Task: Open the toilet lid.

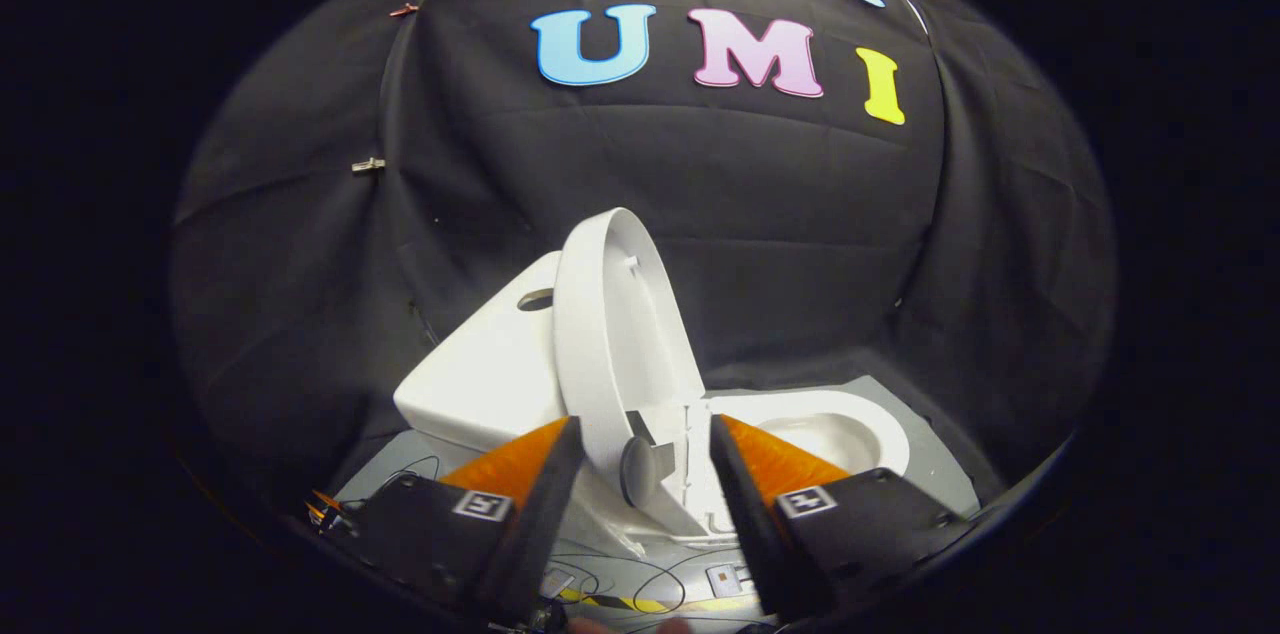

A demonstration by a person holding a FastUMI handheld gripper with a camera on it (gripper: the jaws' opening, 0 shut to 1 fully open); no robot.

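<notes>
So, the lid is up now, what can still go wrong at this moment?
1. The white oval plastic toilet lid stands about upright, beside the white ceramic tank; whether it rests on the tank is unclear, so it might fall back over the white bowl.
2. The gripper has open jaws on either side of the lid's hinge end; pulling back carelessly might clip it.
3. Thin dark cables lie underneath.

Black cloth wall (300, 244) hangs in folds behind everything, w/ a small metal clip (368, 165) pinned on it and a reddish clip (404, 10) higher up. Grey floor mat (930, 459) lies at the bottom. Thin dark cables (640, 579) loop across the floor, near a yellow-black striped tape strip (640, 604). A small white tag (722, 578) sits by the cables.
</notes>
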